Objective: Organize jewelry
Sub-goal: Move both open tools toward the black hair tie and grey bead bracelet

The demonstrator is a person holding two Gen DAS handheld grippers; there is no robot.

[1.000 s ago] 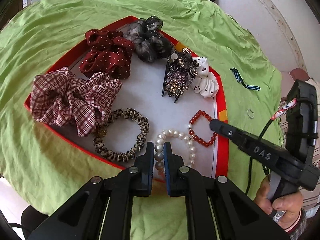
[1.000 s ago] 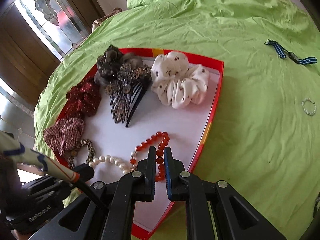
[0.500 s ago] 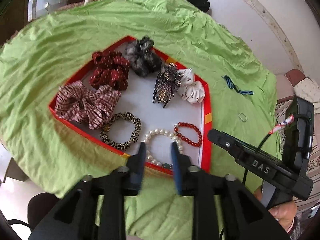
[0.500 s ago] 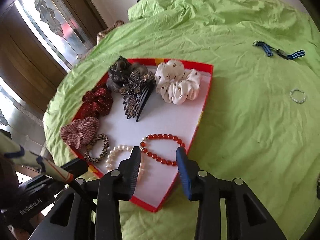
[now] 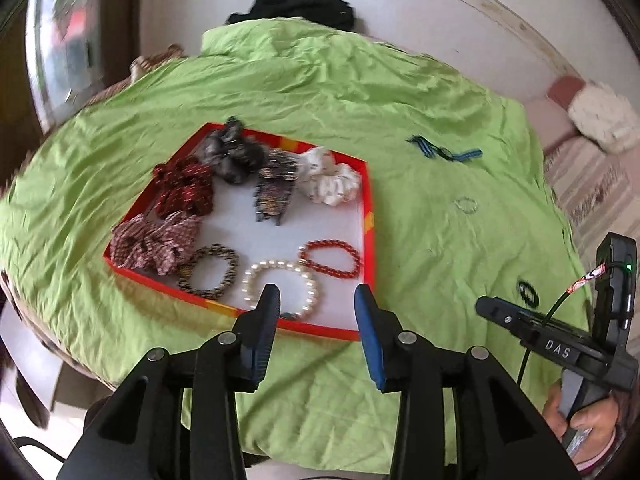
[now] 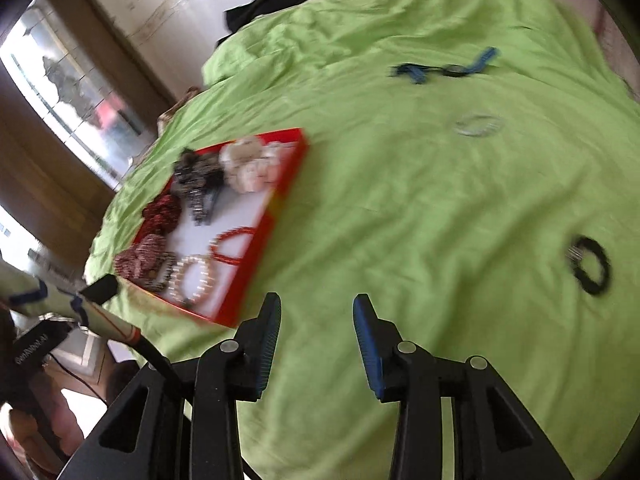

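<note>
A red-rimmed tray (image 5: pixel 370 216) on the green cloth holds a pearl bracelet (image 5: pixel 280 268), a red bead bracelet (image 5: pixel 332 258), a leopard hair tie (image 5: pixel 210 272), several scrunchies and a claw clip (image 5: pixel 274 190). My left gripper (image 5: pixel 317 294) hovers above the tray's near edge, its jaws opening and nothing between them. My right gripper (image 6: pixel 317 302) is open and empty over bare cloth right of the tray (image 6: pixel 256 264). Loose on the cloth lie a blue striped watch (image 6: pixel 444 68), a small clear bracelet (image 6: pixel 478 125) and a black hair tie (image 6: pixel 590 266).
The green cloth (image 5: pixel 420 92) covers a round table whose edge falls away just below both grippers. A dark garment (image 5: pixel 300 4) lies on the floor beyond. A hand (image 5: pixel 580 420) holds the right tool at the left wrist view's lower right.
Both grippers let go of the pearl and red bead bracelets in the tray, opened and pulled back and up. The right one swung right over bare cloth.
</note>
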